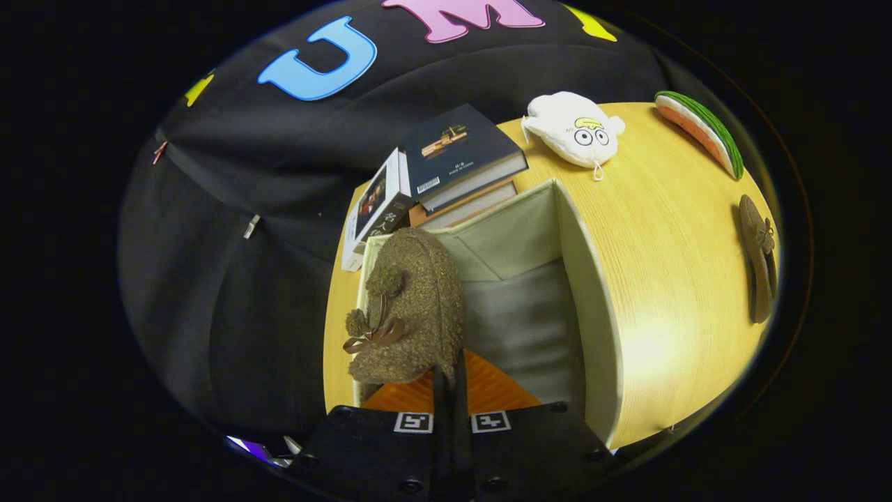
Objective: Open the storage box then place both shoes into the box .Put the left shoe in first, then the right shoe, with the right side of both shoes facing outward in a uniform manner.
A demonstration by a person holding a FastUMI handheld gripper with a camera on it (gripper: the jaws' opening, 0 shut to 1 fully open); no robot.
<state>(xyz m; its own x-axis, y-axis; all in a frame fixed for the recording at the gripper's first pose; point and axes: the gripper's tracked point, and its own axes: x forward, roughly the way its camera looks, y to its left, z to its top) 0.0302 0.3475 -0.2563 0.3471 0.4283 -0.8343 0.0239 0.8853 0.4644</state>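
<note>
We're over the wooden table (662, 279), with the storage box (592, 307) open on it and its grey lining showing. The first shoe (411, 307), a fuzzy brown slipper with pom-poms and a bow, sits at 11 o'clock from the fingers, hanging inside the box against its left wall. The gripper (451, 376) looks pinched together on the slipper's heel edge, fingers almost touching with only thin material between them, so we read it as clamped on the shoe. We judge we're mid-placement of shoe one: it's in the box mouth, not yet released. Next move calls for lowering it to the floor of the box, checking the right side faces outward, then opening and backing out cleanly. The second shoe (758, 258) lies on the table at 2 o'clock, well apart from the box, so it needs a reach across. The book stack (453, 167) at 12 o'clock touches the box's far rim. The white plush (575, 129) and watermelon slice toy (700, 132) sit beyond at 1 o'clock, not in our path.
</note>
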